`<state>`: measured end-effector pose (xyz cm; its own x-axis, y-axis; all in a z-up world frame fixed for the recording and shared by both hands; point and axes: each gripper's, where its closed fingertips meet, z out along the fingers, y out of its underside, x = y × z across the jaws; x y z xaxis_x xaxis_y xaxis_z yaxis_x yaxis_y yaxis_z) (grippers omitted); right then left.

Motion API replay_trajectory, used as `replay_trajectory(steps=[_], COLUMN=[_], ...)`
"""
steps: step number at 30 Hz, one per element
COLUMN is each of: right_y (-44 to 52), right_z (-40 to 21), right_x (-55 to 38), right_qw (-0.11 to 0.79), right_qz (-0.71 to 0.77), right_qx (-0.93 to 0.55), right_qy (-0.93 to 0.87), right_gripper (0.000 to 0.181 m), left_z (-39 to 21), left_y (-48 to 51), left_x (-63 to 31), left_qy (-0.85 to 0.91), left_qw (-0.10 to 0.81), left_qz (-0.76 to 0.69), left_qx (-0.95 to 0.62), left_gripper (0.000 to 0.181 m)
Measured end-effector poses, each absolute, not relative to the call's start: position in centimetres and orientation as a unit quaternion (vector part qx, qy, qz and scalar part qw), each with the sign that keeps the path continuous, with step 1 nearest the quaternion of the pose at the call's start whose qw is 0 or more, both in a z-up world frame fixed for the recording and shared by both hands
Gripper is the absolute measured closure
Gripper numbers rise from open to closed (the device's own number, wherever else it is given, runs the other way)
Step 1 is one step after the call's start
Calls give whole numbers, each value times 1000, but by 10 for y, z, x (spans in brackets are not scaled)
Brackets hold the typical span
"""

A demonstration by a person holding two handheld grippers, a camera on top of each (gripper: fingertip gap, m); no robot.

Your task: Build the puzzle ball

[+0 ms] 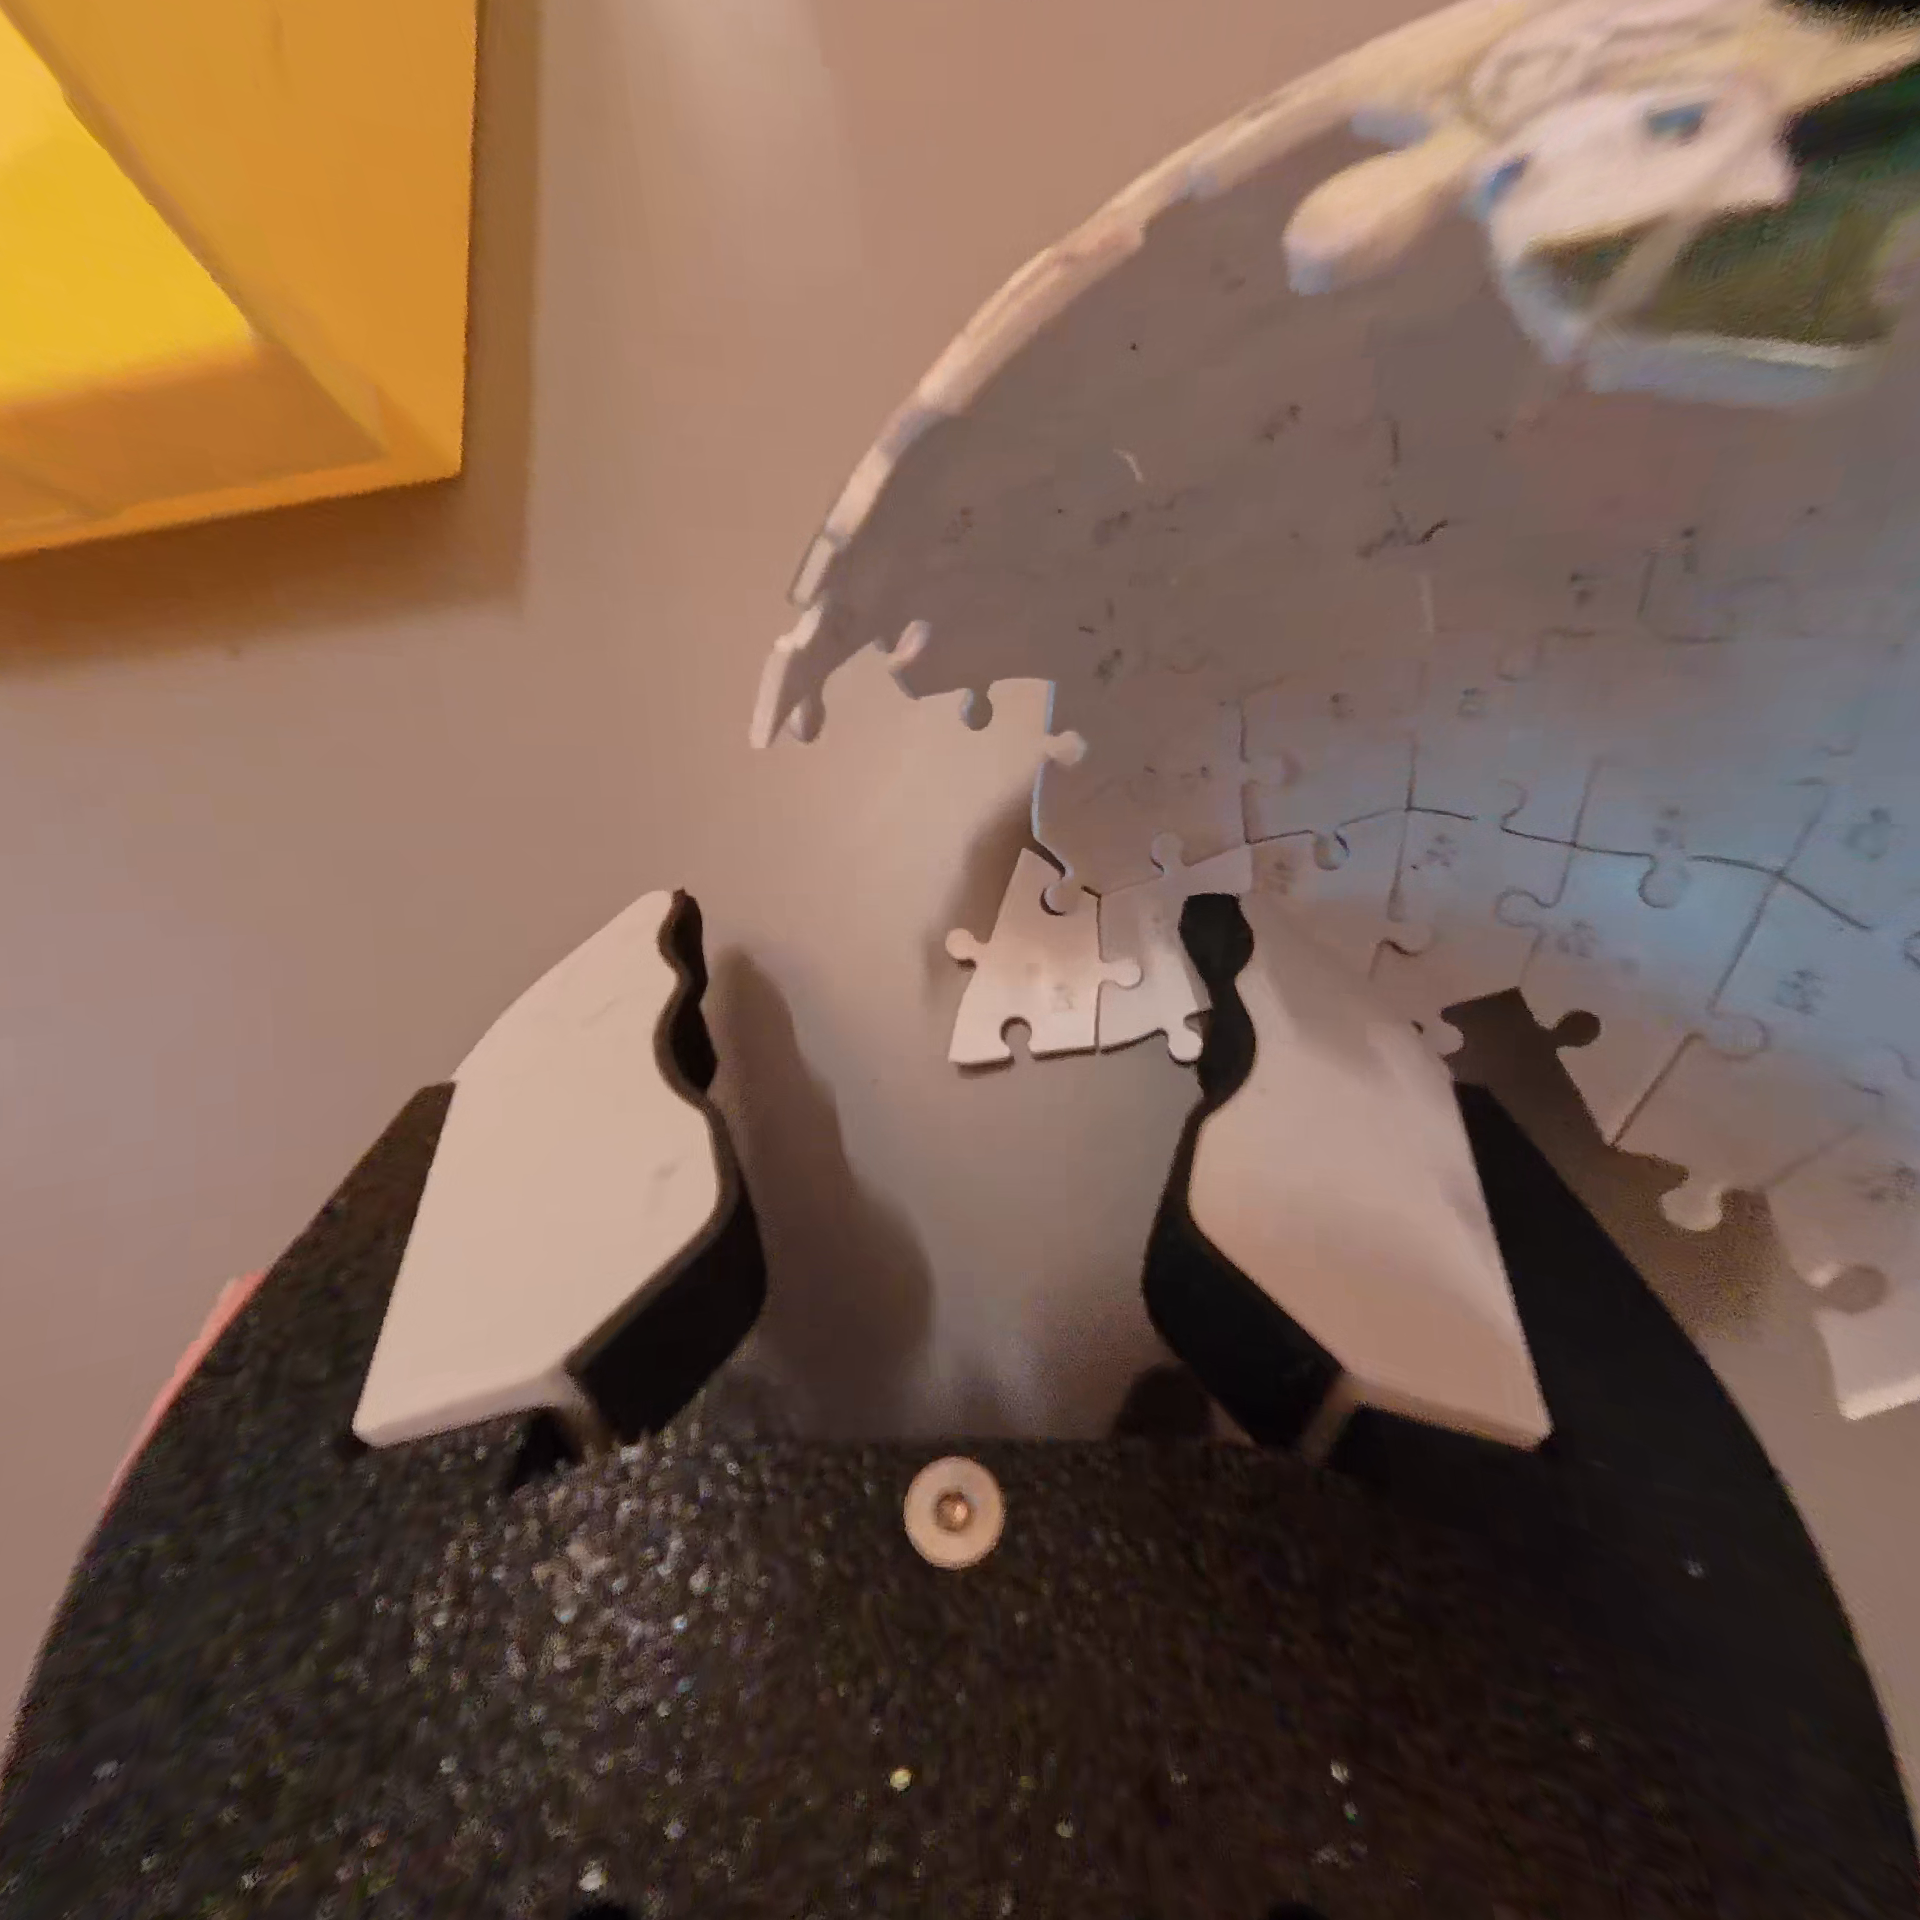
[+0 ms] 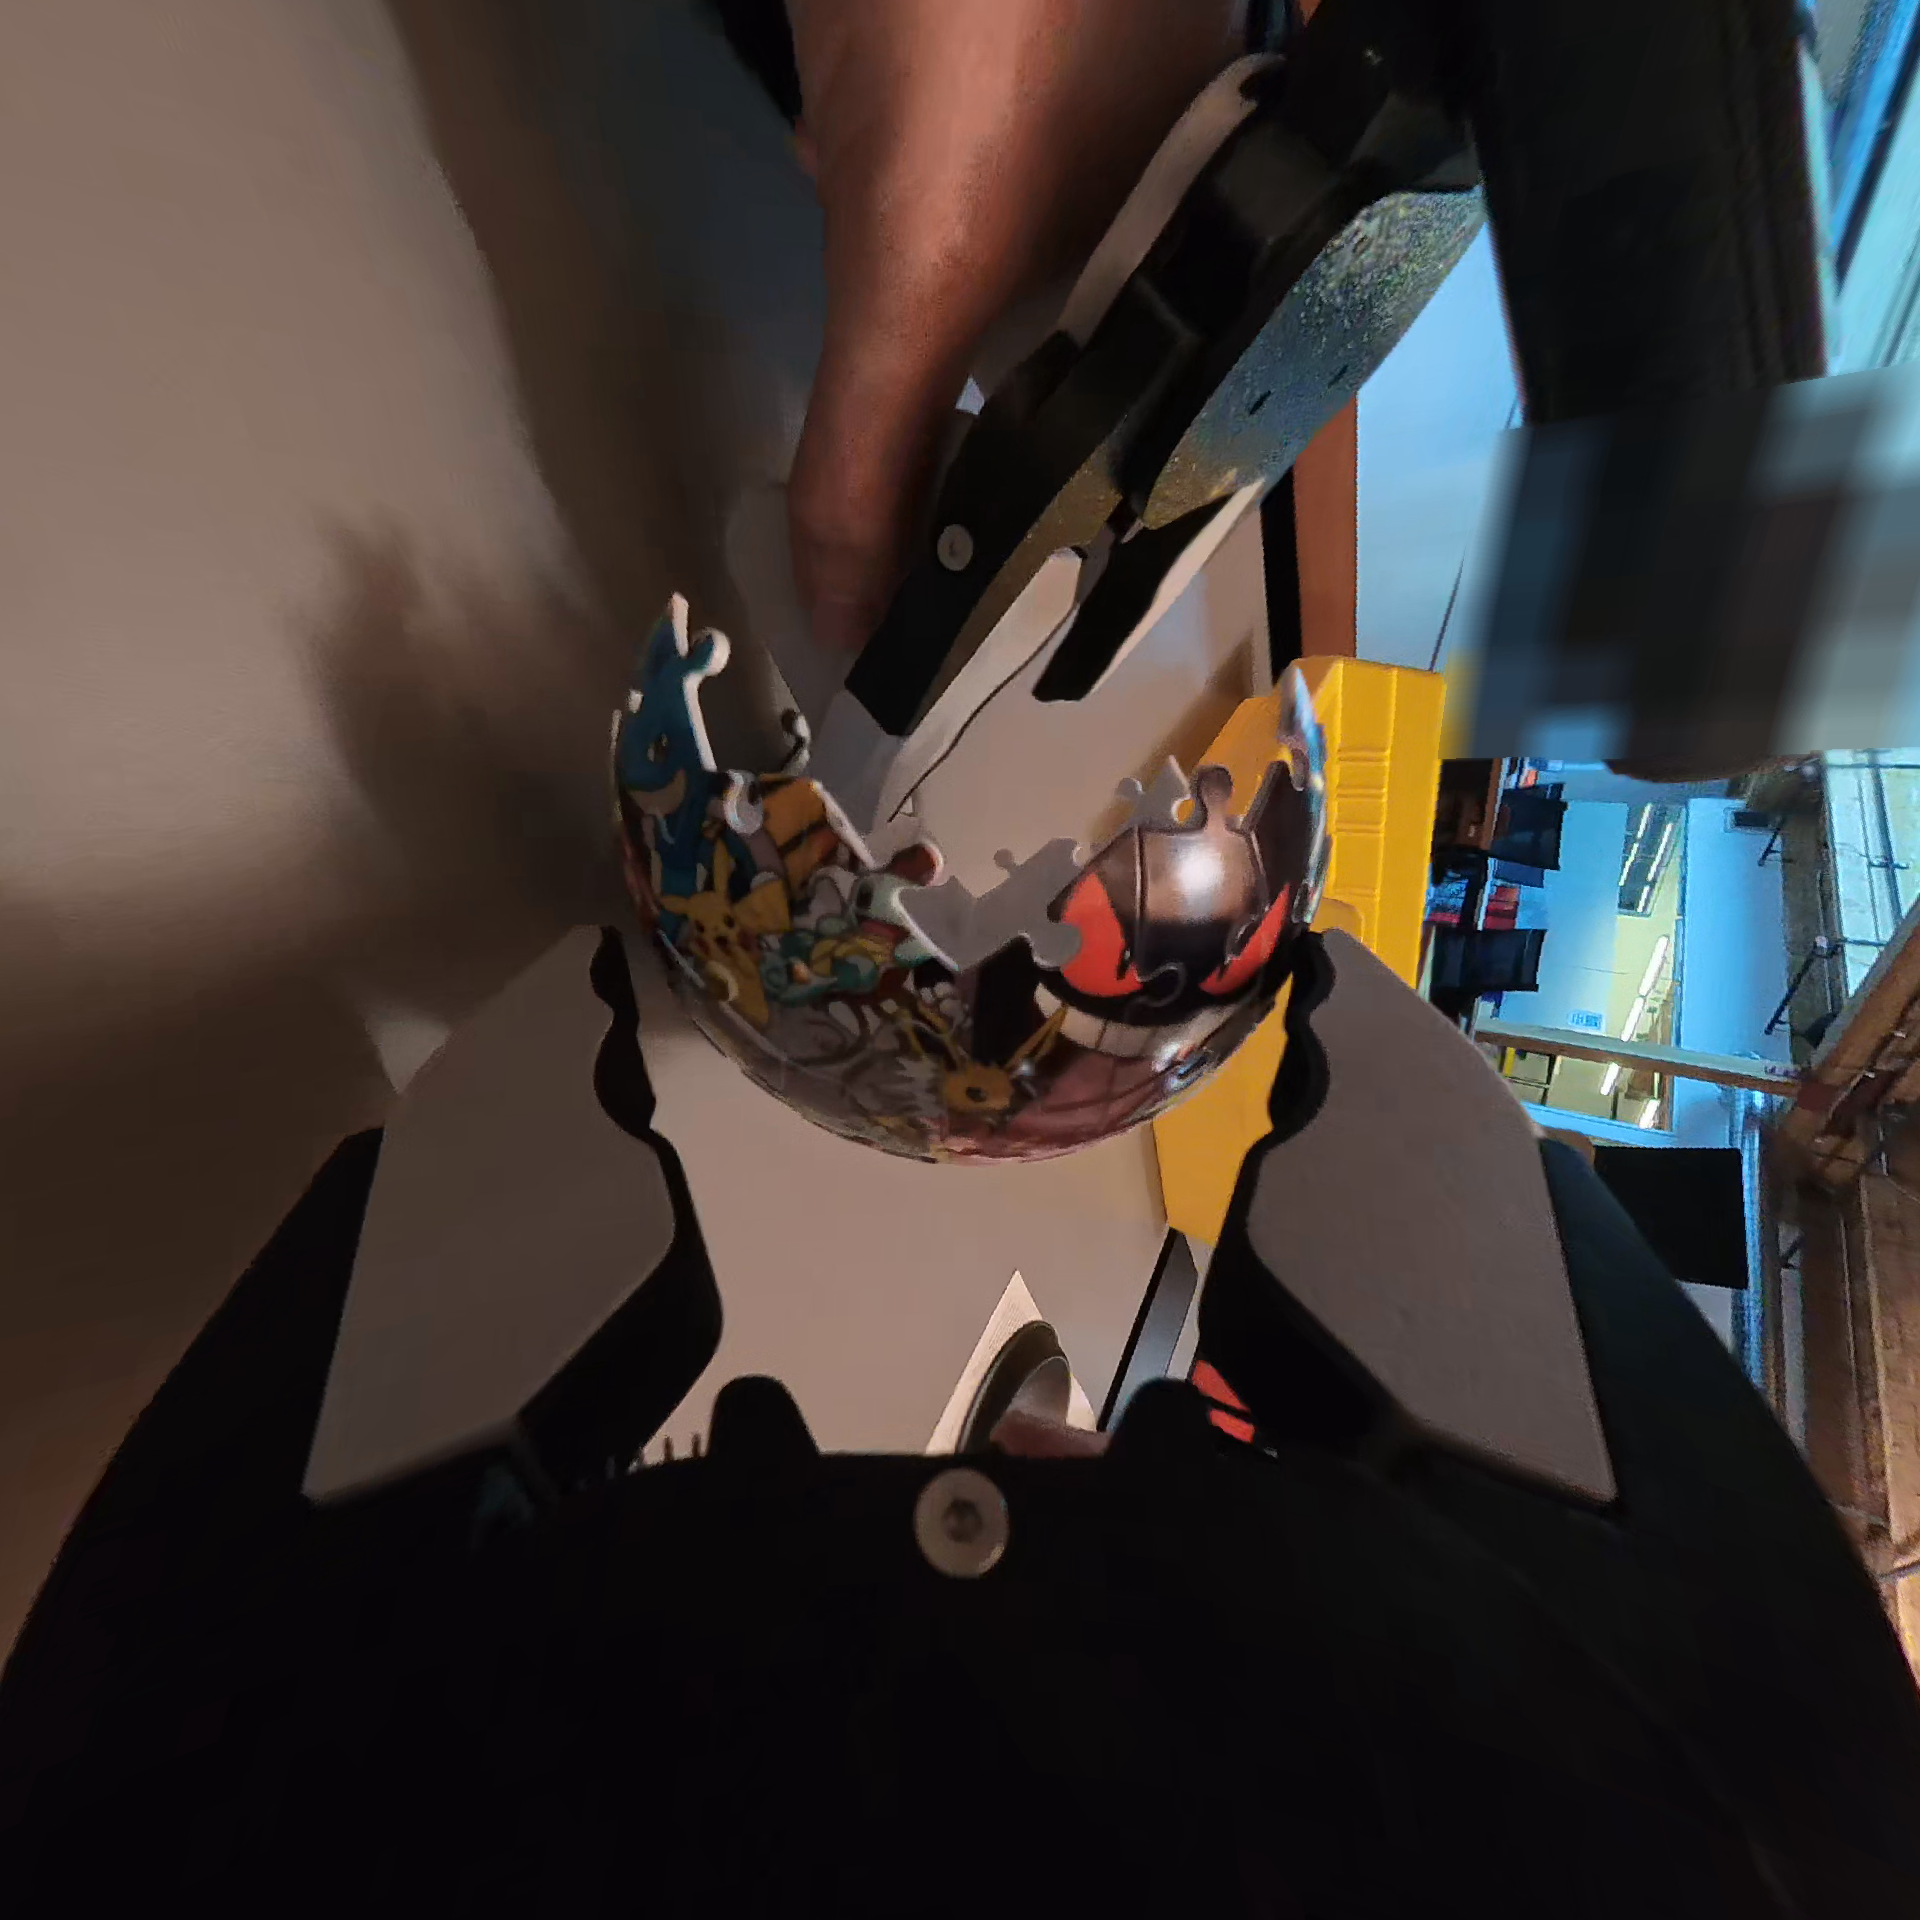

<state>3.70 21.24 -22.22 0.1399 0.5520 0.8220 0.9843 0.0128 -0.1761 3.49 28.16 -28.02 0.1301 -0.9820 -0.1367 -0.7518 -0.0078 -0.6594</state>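
Right fingers clasping half-built puzzle ball, printed outside; left fingers apart, grey inside only.

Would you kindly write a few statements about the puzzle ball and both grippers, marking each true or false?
1. The right gripper grips the puzzle ball by its sides. True.
2. The ball is complete. False: its shell has open gaps.
3. The left gripper is shut. False: its jaws stand apart.
4. The shell's inside is plain white. True.
5. A green box lies on the table. False: the box is yellow.
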Motion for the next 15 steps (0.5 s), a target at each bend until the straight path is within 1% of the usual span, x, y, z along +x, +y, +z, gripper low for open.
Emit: replay_trajectory(steps=[4,10,13,15], right_y=[206,200,199,199], right_z=[-223,-223,-223,-223], right_x=[35,37,36,35], right_qw=[408,415,417,416], right_qz=[-282,-286,-285,-286], right_qx=[-639,-640,-640,-640], right_qy=[-589,-581,-579,-579], right_gripper=[62,63,63,63], left_z=[-280,-275,-278,-285], left_y=[281,277,283,284], left_x=[35,36,36,34], left_qy=[630,589,567,575], left_qw=[313,276,265,254], left_qz=[-193,-258,-263,-240], left_qx=[-684,-715,-735,-739], left_gripper=[91,94,96,94])
